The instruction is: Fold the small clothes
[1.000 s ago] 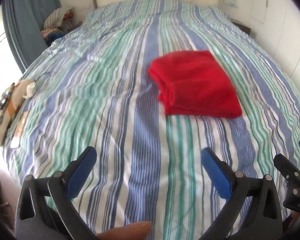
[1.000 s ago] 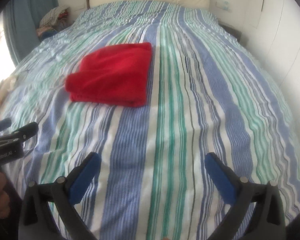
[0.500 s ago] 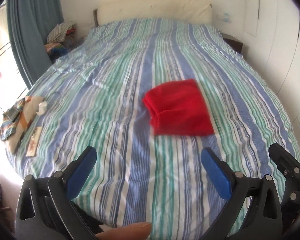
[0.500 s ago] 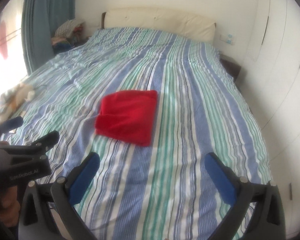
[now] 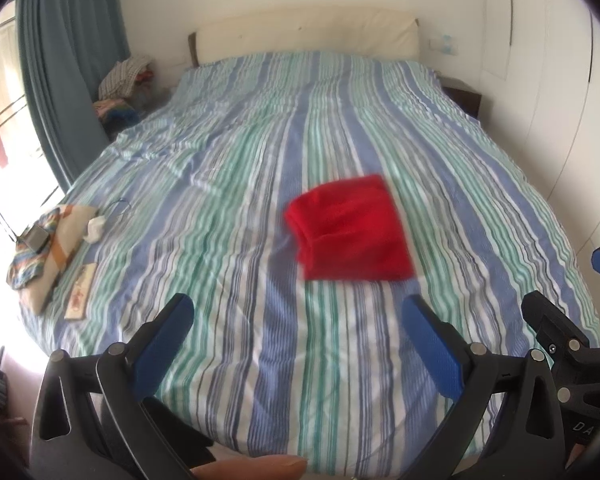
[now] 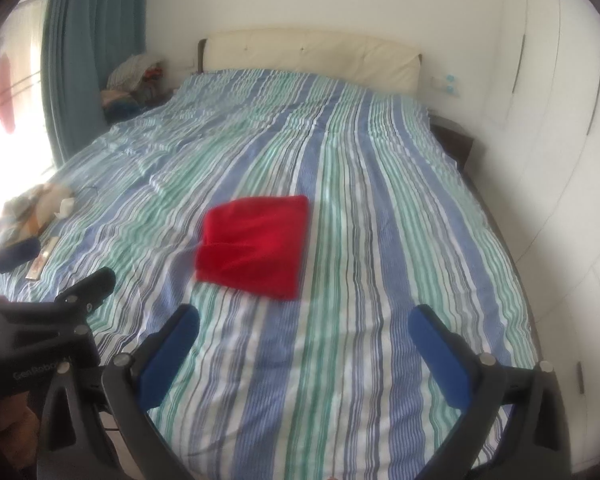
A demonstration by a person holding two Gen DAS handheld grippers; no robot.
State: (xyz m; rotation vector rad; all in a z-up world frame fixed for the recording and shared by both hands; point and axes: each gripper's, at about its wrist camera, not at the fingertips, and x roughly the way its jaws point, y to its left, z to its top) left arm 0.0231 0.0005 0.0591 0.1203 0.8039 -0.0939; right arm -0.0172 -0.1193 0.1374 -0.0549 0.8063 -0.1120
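Note:
A red garment [image 5: 350, 230] lies folded into a flat rectangle on the striped bed cover [image 5: 228, 216]; it also shows in the right wrist view [image 6: 254, 244]. My left gripper [image 5: 296, 314] is open and empty, held above the bed's foot, well short of the garment. My right gripper [image 6: 306, 320] is open and empty, also back from the garment. The right gripper shows at the right edge of the left wrist view [image 5: 572, 320], and the left gripper at the left edge of the right wrist view [image 6: 48, 280].
A patterned cloth with small items [image 5: 44, 244] lies at the bed's left edge. A clothes pile [image 5: 126, 80] sits by the blue curtain [image 5: 72, 60]. A cream headboard [image 5: 304, 34] and white wardrobe doors [image 6: 560, 120] bound the bed.
Both grippers have drawn back and up from the bed, so the folded red garment looks smaller and farther away. Both stayed open and empty.

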